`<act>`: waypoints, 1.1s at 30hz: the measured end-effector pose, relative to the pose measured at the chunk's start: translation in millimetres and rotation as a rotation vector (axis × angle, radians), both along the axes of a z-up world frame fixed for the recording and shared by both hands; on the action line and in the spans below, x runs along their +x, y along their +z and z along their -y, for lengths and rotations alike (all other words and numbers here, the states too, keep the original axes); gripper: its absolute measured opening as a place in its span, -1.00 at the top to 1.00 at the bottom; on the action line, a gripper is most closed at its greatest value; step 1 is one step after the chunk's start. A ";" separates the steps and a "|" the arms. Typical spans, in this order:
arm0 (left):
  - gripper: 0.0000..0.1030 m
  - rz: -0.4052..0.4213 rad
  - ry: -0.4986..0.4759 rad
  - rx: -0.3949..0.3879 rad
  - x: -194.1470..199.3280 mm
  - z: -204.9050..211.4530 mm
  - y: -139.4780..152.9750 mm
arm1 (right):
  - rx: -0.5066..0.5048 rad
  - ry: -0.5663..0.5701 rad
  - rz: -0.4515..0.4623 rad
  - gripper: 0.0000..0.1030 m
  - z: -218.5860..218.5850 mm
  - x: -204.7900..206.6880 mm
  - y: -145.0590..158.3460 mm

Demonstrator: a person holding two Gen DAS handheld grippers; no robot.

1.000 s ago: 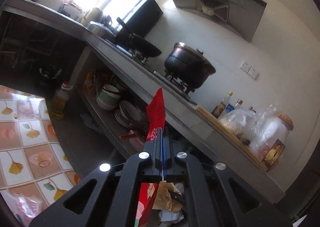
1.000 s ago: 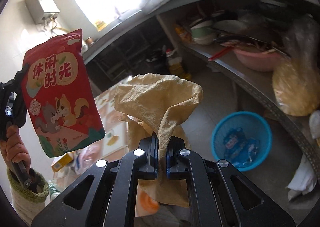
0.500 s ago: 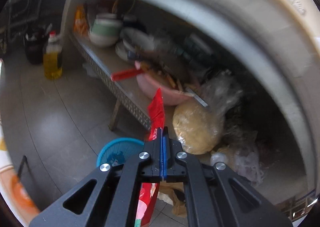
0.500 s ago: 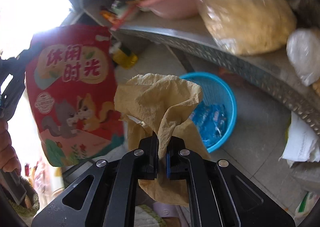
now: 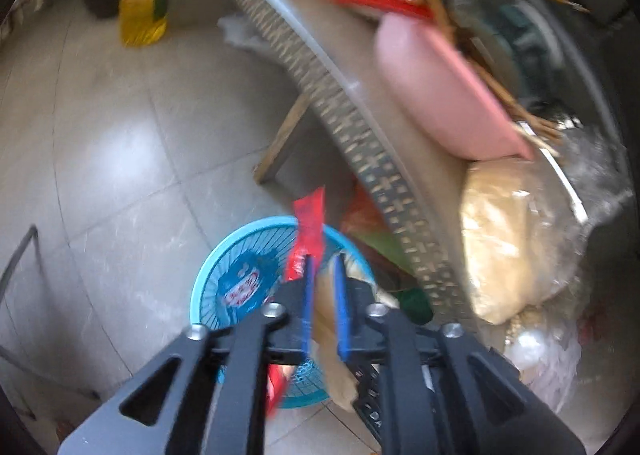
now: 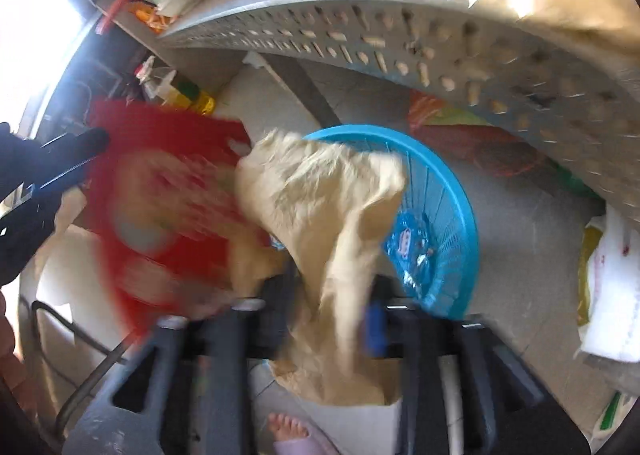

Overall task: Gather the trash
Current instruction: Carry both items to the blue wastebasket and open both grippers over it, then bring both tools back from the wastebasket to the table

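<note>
Blue basket point(image 5: 224, 271) on floor point(image 5: 120, 159) beside shelf edge. Left gripper point(image 5: 323, 287): jaws opening, red snack pouch point(image 5: 308, 231) against one pad, above basket. Right gripper point(image 6: 332, 319): jaws opening, crumpled tan paper point(image 6: 320, 191) loose between them, over basket rim.

Right tool point(image 6: 332, 319) jaws opening; crumpled tan paper point(image 6: 320, 207) between them, over blue basket point(image 6: 456, 191) on floor. Blurred red snack bag point(image 6: 168, 191) at left, beside left tool point(image 6: 60, 159).
</note>
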State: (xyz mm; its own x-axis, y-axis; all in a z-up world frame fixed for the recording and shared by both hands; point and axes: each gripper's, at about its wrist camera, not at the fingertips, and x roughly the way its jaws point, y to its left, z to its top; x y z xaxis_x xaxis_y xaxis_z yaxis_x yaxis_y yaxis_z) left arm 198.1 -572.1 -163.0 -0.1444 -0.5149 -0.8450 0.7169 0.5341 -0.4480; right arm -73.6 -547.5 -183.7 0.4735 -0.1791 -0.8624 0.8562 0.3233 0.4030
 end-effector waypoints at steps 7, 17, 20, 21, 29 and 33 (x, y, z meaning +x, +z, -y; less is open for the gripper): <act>0.43 0.012 0.024 -0.037 4.3 -15.6 16.6 | -0.052 -0.031 -0.043 0.00 -8.7 -6.0 -2.2; 0.30 0.083 0.033 -0.132 -4.8 -63.8 109.5 | -0.142 -0.049 -0.022 0.00 -30.2 -33.9 24.3; 0.14 0.132 0.006 -0.168 -17.8 -96.8 144.5 | -0.179 -0.020 0.005 0.00 -51.7 -36.0 45.1; 0.06 0.154 -0.006 -0.174 -23.1 -106.9 155.4 | -0.191 -0.009 0.015 0.00 -58.0 -34.5 53.1; -0.44 0.302 0.001 -0.283 -56.2 -239.5 231.4 | -0.315 0.121 0.147 -0.34 -114.7 -37.1 137.6; -0.58 0.375 0.060 -0.303 -64.7 -316.1 247.0 | -0.365 0.233 0.206 -0.44 -139.1 -28.0 176.3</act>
State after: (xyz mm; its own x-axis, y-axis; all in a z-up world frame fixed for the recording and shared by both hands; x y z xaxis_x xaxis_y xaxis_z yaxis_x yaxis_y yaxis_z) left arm 133.5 -256.0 83.9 0.1793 -0.7437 -0.6440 0.8307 0.4651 -0.3059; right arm -101.6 -408.4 -7.5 0.6913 -0.3211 -0.6474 0.6583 0.6493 0.3809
